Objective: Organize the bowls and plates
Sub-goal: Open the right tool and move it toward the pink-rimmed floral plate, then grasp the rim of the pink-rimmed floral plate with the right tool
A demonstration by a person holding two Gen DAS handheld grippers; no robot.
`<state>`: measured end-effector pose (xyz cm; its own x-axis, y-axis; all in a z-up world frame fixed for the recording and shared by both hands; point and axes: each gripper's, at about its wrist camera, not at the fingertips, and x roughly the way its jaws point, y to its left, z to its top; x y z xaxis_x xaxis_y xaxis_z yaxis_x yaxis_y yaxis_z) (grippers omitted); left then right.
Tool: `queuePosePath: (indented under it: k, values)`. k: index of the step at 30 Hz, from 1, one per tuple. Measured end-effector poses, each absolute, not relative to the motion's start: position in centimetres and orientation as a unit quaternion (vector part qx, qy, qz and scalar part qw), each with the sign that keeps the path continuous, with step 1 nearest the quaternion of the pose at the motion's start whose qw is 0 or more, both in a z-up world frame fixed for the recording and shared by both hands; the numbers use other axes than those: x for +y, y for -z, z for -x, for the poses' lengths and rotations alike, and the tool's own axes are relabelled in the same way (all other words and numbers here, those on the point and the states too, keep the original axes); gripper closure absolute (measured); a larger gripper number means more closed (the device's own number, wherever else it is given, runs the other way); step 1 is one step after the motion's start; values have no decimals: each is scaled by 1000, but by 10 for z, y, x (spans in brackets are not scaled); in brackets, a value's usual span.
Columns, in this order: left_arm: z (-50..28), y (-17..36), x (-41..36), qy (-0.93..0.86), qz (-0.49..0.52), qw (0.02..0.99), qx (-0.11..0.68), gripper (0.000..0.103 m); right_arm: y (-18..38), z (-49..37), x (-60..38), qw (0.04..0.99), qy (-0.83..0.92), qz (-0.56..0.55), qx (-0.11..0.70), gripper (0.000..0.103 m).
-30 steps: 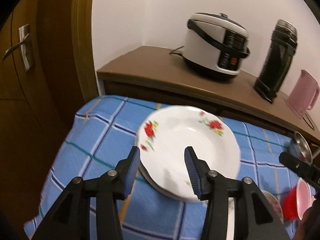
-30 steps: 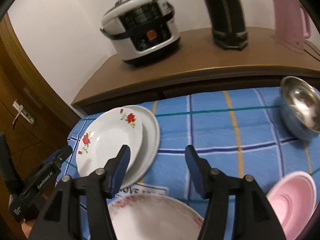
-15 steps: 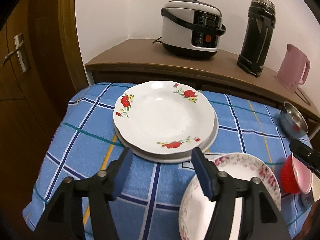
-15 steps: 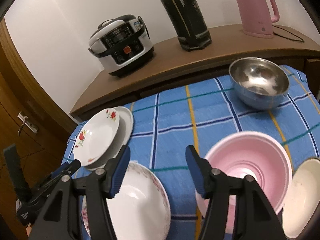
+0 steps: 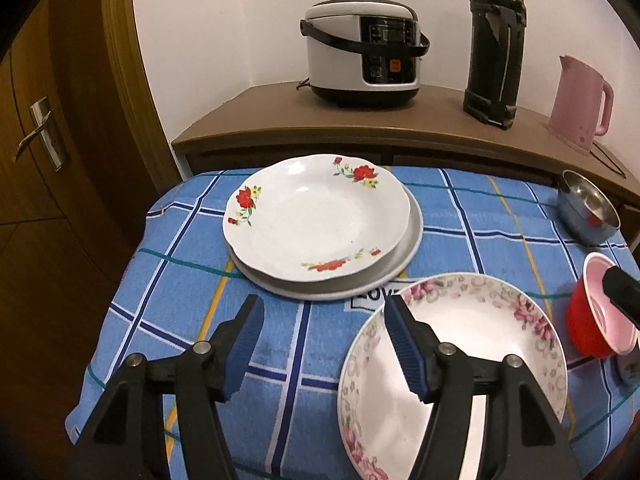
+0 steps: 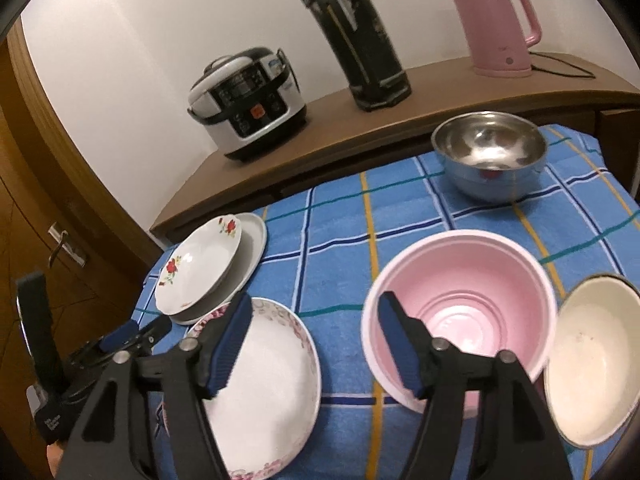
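Observation:
A red-flower plate lies on a plain white plate at the table's far left; the pair also shows in the right wrist view. A pink-flower plate lies at the front. A red bowl with a pink inside, a steel bowl and a cream bowl stand to the right. My left gripper is open and empty above the cloth before the stacked plates. My right gripper is open and empty between the pink-flower plate and the red bowl.
A blue checked cloth covers the table. Behind it a wooden sideboard holds a rice cooker, a black flask and a pink kettle. A wooden door stands to the left.
Both grippers have drawn back towards the table's front, open and empty throughout. The pink-flower plate and the bowls on the right have come into view.

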<state>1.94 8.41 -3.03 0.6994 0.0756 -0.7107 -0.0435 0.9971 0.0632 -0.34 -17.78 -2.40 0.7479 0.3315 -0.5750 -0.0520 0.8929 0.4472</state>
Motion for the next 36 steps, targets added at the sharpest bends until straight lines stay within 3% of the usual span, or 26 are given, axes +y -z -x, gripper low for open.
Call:
queuePosePath:
  k: [27, 36]
  values:
    - [1, 49, 99, -28, -14, 911, 411, 37, 42, 44, -170, 922, -138, -145, 333, 30]
    - [1, 51, 100, -4, -5, 911, 411, 37, 18, 73, -156, 947, -155, -101, 263, 30]
